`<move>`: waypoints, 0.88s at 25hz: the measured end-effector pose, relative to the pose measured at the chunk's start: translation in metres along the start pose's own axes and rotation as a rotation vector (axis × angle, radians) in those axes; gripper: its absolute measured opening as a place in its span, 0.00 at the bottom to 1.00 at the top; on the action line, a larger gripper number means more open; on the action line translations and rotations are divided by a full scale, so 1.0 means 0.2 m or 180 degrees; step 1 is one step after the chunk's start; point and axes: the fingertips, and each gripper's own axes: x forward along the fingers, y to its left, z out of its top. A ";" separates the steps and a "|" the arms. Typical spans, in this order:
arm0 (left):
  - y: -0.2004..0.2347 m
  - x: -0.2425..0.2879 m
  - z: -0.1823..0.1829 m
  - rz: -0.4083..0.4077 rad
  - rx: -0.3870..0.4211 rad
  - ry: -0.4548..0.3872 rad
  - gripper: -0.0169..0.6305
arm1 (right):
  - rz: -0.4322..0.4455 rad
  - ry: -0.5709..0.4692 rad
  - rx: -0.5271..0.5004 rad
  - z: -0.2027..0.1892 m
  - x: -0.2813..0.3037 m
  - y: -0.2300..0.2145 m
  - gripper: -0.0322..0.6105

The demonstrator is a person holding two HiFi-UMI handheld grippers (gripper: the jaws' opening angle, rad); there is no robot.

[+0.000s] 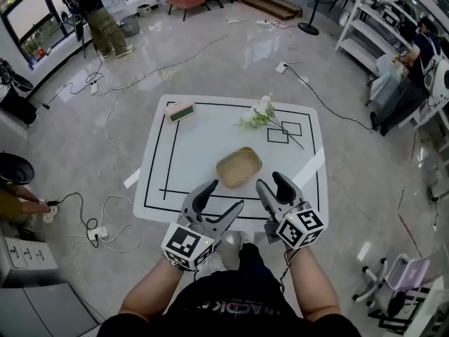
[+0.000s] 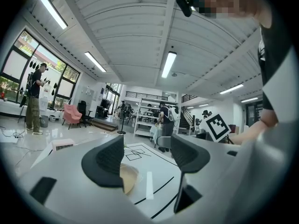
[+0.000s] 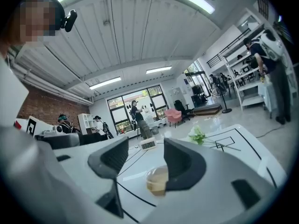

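A shallow tan bowl (image 1: pixel 238 166) sits on the white table (image 1: pixel 189 146) near its front edge. My left gripper (image 1: pixel 224 196) hovers over the front edge, just short of the bowl and to its left, open and holding nothing. My right gripper (image 1: pixel 270 182) hangs beside the bowl's right rim, also open and holding nothing. In the left gripper view the bowl (image 2: pixel 128 177) peeks out behind the left jaw of the gripper (image 2: pixel 149 157). In the right gripper view the bowl (image 3: pixel 156 181) lies partly behind the right jaw of the gripper (image 3: pixel 145 160).
A white flower with a green stem (image 1: pixel 263 114) lies at the table's far right over small black squares. A pink-and-green box (image 1: pixel 179 110) stands at the far left corner. Black tape lines frame the tabletop. Cables cross the floor; people and shelving stand further off.
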 end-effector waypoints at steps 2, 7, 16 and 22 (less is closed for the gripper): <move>0.01 0.05 -0.01 0.0029 -0.0016 0.0028 0.50 | 0.0014 0.0057 0.0034 -0.02 0.03 -0.06 0.39; 0.04 0.18 -0.06 0.0101 -0.0077 0.0095 0.50 | 0.0071 0.0254 0.0120 -0.10 0.11 -0.20 0.39; 0.09 0.36 -0.17 0.0175 -0.0196 0.0234 0.50 | 0.0084 0.0563 0.0392 -0.27 0.21 -0.41 0.39; 0.11 0.45 -0.23 0.0169 -0.0242 0.0324 0.50 | 0.0085 0.0734 0.0699 -0.39 0.27 -0.52 0.39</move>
